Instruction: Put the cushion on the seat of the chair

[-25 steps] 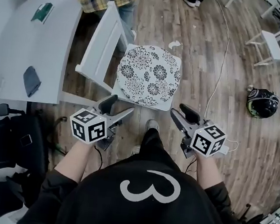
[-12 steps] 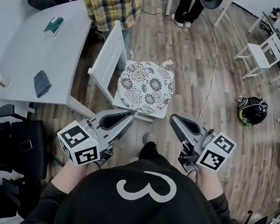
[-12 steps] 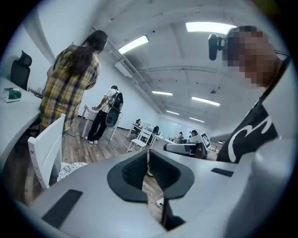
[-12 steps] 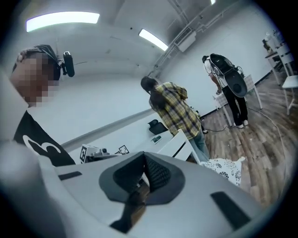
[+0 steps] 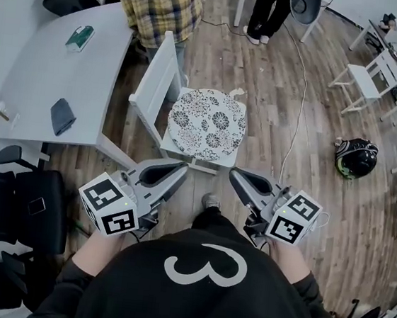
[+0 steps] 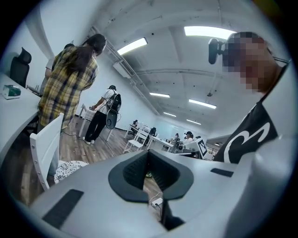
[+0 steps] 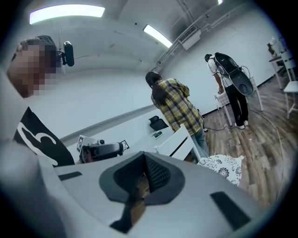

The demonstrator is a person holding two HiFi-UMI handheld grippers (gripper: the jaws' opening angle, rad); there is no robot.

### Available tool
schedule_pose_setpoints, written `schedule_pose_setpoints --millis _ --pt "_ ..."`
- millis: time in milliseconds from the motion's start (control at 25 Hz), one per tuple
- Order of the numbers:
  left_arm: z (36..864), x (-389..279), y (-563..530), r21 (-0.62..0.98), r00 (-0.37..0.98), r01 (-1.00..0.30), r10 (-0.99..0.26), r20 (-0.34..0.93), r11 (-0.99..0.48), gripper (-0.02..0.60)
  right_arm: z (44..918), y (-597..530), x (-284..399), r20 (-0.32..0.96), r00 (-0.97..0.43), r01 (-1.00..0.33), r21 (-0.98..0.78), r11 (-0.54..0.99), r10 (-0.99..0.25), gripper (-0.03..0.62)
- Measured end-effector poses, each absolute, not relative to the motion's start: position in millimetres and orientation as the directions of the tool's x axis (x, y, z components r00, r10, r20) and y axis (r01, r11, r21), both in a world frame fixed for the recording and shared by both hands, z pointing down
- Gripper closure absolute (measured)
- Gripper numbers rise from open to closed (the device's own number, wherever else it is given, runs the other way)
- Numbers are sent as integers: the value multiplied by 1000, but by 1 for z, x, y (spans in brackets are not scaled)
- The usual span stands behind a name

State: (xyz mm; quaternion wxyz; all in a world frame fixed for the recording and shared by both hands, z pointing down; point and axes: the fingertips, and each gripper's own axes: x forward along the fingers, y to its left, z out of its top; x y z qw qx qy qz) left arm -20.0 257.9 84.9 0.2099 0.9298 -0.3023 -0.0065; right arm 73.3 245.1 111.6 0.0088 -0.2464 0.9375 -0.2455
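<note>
Cushion (image 5: 208,119) lies flat on chair (image 5: 154,78) seat, L claw (image 5: 183,166) & R claw (image 5: 233,174) closed, empty.

Head view looks steeply down; both gripper views (near level) share the chair (image 5: 156,80).

Wood-plank floor (image 5: 308,196) throughout. Pale curved worktop (image 5: 43,80) at left, black office chairs (image 5: 15,205) near its edge. White side chairs (image 5: 368,78) far right. White walls (image 7: 107,97); ceiling strip lights (image 6: 212,31) lit
</note>
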Motion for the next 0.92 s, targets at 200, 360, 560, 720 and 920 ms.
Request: schedule_pose_setpoints --millis 200,360,560,720,920 --pt "92 -20 259 382 816 -564 -565 122 -732 568 118 248 69 118 -881 -454 -478 752 -458 588" --pt "88 -19 260 394 824 -545 -560 89 -740 568 122 248 70 122 -881 -454 -490 744 -457 588" --pt "89 -16 263 390 830 -539 -550 94 -747 568 125 249 69 125 -882 -453 -493 743 -455 588" --pt "92 -18 260 403 828 -541 -552 100 -738 568 127 247 70 127 -880 -457 -494 740 -458 588" --pt "97 -18 258 419 833 -531 -544 98 -737 568 132 246 71 127 -876 -462 -504 730 -466 588"
